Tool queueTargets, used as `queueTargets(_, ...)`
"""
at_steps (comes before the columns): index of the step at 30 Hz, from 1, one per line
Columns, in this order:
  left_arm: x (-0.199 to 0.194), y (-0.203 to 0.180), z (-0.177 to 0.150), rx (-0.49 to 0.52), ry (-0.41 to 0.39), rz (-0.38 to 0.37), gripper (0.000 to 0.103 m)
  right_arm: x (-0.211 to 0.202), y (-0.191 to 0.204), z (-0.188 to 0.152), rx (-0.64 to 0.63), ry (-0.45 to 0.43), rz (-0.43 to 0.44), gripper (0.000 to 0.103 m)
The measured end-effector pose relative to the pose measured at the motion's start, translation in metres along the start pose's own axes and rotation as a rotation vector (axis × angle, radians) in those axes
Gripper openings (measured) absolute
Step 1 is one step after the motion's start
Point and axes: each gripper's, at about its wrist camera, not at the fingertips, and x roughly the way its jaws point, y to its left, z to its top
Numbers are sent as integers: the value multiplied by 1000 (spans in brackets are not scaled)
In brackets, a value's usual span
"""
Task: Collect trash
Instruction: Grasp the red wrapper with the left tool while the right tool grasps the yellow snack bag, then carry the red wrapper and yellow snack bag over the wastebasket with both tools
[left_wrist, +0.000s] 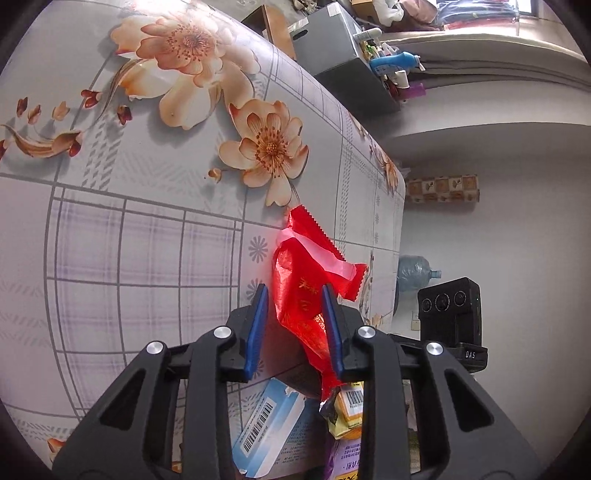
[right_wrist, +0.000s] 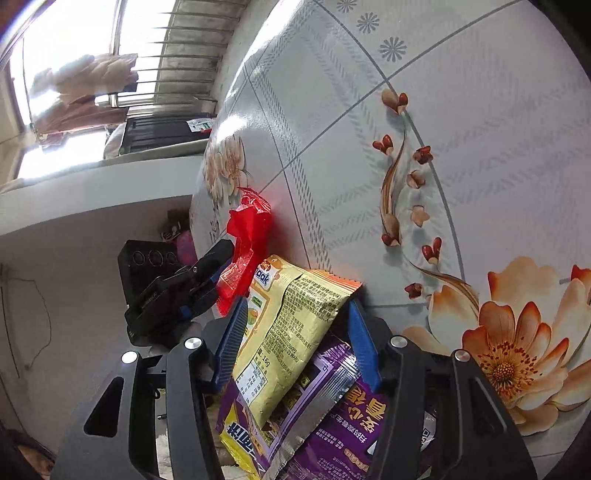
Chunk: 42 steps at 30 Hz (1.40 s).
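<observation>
centrally, the left gripper (left_wrist: 295, 325) has its blue jaws closed on a crinkled red plastic wrapper (left_wrist: 306, 295), held above the floral vinyl-covered desk (left_wrist: 147, 221) near its right edge. below it lie a pale blue barcoded carton (left_wrist: 266, 432) and a yellow barcoded packet (left_wrist: 351, 410). the right gripper (right_wrist: 295, 332) has its blue jaws gripping a flat yellow printed snack packet (right_wrist: 291, 332), which rests over a purple foil-lined snack bag (right_wrist: 332, 424). a black box-shaped device with three round lenses (left_wrist: 448, 314) stands to the right, beyond the desk's edge.
</observation>
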Motion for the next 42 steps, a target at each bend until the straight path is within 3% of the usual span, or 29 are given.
queueTargets(6, -2, 7, 0, 12, -28, 17, 6, 3, -5, 3, 1, -15, -32, 25)
queueTargets(15, -25, -7, 0, 58, -94, -19, 1, -18, -16, -8, 22, -97, 132, 9)
queueTargets(30, -86, -54, -38, 180, -226, -108, 1, -67, 5, -42, -23, -249, 295, 4)
queueTargets(42, -129, -117, -113, 386, -311, -80, 1, -140, -1, -119, -84, -407, 361, 4)
